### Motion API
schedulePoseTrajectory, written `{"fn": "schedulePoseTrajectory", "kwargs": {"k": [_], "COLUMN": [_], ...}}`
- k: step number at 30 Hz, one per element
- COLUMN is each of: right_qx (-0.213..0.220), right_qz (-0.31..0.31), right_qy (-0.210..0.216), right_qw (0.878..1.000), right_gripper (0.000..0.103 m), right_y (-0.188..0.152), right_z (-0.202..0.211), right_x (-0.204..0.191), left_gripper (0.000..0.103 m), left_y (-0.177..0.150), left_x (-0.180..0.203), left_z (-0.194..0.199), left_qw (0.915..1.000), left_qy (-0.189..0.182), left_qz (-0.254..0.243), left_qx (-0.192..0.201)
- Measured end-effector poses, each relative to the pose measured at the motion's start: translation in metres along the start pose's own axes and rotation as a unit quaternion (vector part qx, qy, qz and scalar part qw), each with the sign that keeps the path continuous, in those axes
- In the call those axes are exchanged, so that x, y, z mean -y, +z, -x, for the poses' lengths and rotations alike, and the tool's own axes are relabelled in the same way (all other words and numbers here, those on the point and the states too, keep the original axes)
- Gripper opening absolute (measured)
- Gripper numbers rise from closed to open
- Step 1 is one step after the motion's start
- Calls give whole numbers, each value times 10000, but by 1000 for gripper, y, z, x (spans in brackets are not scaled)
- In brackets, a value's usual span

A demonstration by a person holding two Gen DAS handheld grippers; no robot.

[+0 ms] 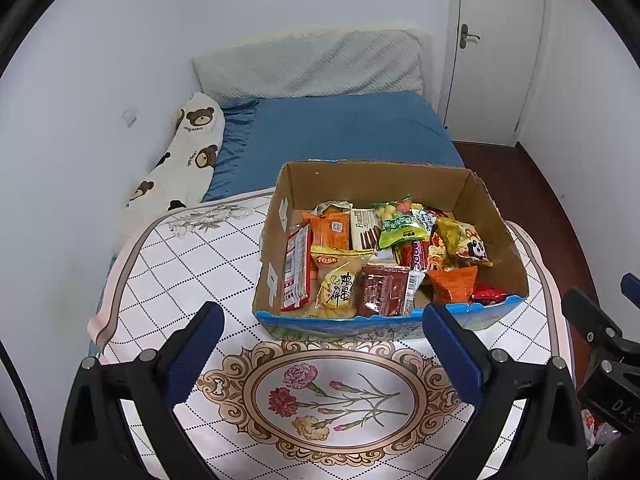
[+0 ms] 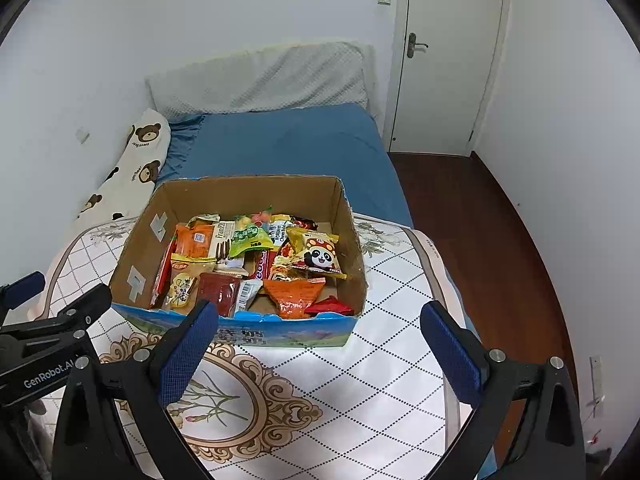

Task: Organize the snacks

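An open cardboard box [image 1: 368, 178] [image 2: 240, 188] stands on a patterned cloth, full of mixed snack packets. Among them are a panda-print bag [image 1: 466, 242] [image 2: 318, 254], an orange packet [image 1: 454, 284] [image 2: 294, 294], a green candy bag [image 1: 402, 226] [image 2: 250, 238] and a yellow pastry bag [image 1: 336, 284] [image 2: 182, 286]. My left gripper [image 1: 324, 320] hovers open in front of the box's near wall, holding nothing. My right gripper [image 2: 320, 320] is also open and empty, just before the box's right front corner. Each gripper shows at the edge of the other's view.
The white cloth [image 1: 192, 264] [image 2: 400, 292] with a flower medallion covers a low surface by a bed with a blue sheet [image 1: 340, 128] [image 2: 288, 140]. A bear-print pillow [image 1: 188, 148] lies along the left wall. A shut door [image 2: 448, 56] and dark wood floor [image 2: 480, 240] are on the right.
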State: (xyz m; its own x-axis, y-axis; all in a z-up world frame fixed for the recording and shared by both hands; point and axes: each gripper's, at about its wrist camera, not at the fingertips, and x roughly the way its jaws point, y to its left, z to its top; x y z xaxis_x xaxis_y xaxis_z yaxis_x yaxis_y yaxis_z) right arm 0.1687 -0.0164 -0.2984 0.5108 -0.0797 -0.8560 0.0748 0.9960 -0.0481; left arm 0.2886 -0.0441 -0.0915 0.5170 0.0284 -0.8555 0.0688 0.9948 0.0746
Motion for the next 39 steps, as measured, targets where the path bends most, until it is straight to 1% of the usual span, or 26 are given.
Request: {"fn": "schedulePoseTrajectory", "kwargs": {"k": [39], "right_qx": [9], "right_qz": [-42], "right_qy": [-2], "right_qw": [10000], "right_gripper": [103], "right_y": [-1], "right_z": [7], "right_x": [2], "left_gripper": [102], "left_y": [-2], "left_x": [2], "left_z": [6], "left_qw": [10000], "left_qy": [-17], "left_qz": [21], "left_qx": [0]}}
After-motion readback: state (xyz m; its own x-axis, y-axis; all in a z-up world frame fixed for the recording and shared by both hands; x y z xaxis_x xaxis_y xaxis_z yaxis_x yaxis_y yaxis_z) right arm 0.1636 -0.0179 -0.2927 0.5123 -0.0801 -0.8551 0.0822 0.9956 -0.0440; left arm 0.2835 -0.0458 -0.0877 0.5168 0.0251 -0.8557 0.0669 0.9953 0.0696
